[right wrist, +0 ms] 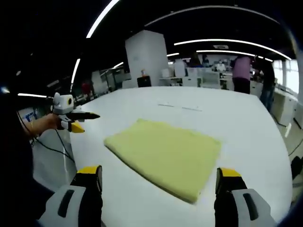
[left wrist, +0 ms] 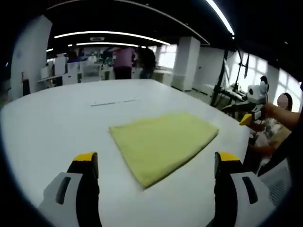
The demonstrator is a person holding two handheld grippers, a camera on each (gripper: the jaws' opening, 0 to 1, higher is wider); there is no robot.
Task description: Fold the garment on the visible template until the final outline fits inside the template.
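A yellow garment [left wrist: 163,144] lies folded into a flat rectangle on the white table [left wrist: 57,123]. In the left gripper view my left gripper [left wrist: 156,163] hangs over the table just short of the cloth's near corner, jaws wide apart and holding nothing. My right gripper [left wrist: 252,101] shows at the right beyond the table edge, held in a hand. The right gripper view has the same garment [right wrist: 165,153] ahead of my open, empty right gripper [right wrist: 159,172]. There my left gripper [right wrist: 71,118] appears at the left off the table's edge.
A thin dark line [left wrist: 116,101] is marked on the table beyond the cloth, also seen as the line [right wrist: 180,106]. Several people [left wrist: 125,61] stand among desks at the back. A white pillar [left wrist: 187,61] rises past the table. Table edge [left wrist: 246,137] is near.
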